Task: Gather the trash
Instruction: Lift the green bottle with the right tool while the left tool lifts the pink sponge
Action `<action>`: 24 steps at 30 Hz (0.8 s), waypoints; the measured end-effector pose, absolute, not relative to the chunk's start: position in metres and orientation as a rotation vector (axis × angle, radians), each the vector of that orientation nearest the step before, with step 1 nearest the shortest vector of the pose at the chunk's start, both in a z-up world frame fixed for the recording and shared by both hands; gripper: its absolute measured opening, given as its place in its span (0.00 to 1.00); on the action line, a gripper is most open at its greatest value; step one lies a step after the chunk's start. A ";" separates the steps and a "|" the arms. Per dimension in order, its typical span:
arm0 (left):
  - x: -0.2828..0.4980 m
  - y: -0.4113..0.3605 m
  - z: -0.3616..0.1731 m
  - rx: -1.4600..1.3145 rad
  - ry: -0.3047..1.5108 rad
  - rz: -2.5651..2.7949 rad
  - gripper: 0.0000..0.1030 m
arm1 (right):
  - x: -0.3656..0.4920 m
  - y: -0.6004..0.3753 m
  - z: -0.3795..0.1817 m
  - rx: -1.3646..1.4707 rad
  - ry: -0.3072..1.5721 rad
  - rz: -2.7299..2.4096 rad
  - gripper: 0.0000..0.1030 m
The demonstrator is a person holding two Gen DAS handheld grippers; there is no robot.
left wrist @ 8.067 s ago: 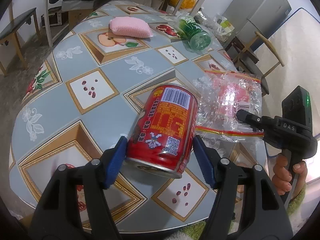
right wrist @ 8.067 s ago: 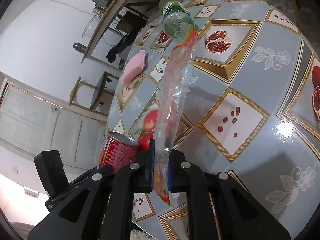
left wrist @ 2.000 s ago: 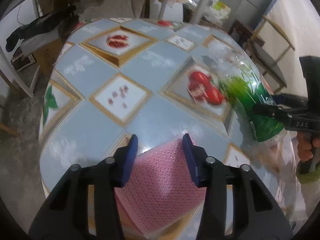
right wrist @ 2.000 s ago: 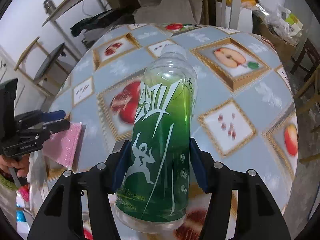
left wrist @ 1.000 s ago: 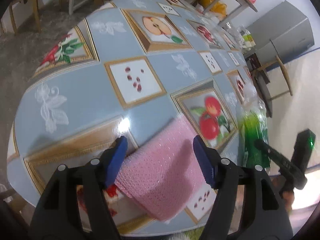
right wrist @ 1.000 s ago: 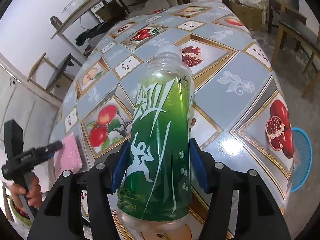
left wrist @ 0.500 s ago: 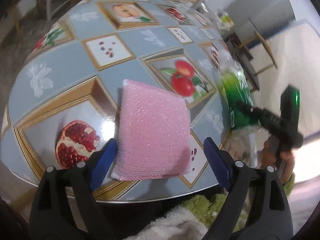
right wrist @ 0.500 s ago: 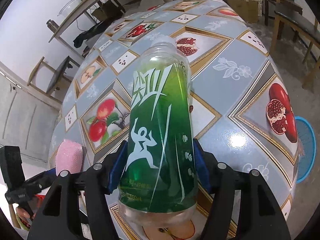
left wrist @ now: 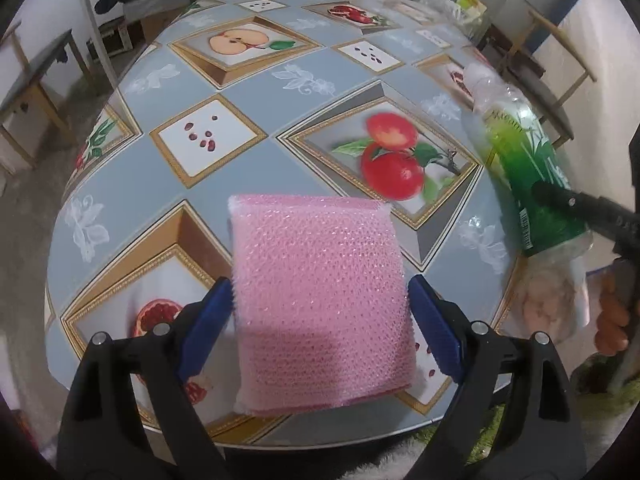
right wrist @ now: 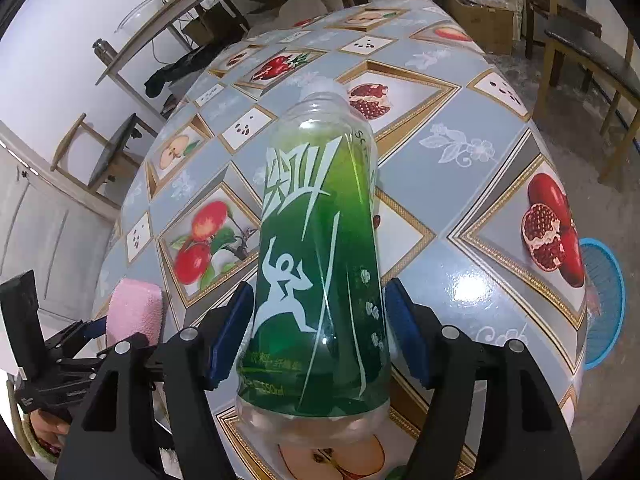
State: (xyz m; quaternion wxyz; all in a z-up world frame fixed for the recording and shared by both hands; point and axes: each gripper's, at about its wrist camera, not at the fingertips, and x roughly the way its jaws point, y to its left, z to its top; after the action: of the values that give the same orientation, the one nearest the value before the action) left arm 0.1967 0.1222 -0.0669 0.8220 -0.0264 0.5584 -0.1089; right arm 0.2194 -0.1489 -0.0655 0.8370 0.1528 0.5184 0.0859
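My left gripper is shut on a pink sponge, held above the near edge of the fruit-patterned table. My right gripper is shut on a green-labelled clear plastic bottle, neck pointing away, held above the table. The bottle also shows in the left wrist view at the right with the right gripper's finger across it. The sponge and left gripper show at the lower left of the right wrist view.
A clear plastic bag hangs under the bottle at the table's right edge. A blue basket lies on the floor to the right. Chairs, a bench and shelves stand around the table.
The left gripper has closed on the pink sponge and lifted it off the table. The right gripper keeps hold of the green bottle and has shifted slightly nearer the table's edge.
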 end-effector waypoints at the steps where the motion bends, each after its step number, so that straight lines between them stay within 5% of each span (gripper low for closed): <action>1: 0.197 0.120 -0.067 -0.039 1.187 -0.224 0.82 | 0.220 -0.148 -0.065 0.315 1.094 0.180 0.64; 8: 0.198 0.119 -0.070 -0.016 1.178 -0.192 0.82 | 0.235 -0.140 -0.060 0.248 1.070 0.176 0.64; 10: 0.198 0.120 -0.071 -0.024 1.174 -0.188 0.79 | 0.239 -0.137 -0.061 0.232 1.071 0.168 0.54; 24: 0.184 0.118 -0.070 -0.007 1.162 -0.224 0.78 | 0.193 -0.132 -0.056 0.162 1.169 0.238 0.57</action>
State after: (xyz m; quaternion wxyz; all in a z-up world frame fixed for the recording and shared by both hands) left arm 0.1845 0.1177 -0.0698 0.8300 -0.0034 0.5477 -0.1053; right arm 0.1935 -0.1318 -0.0556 0.8241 0.0761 0.5499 0.1121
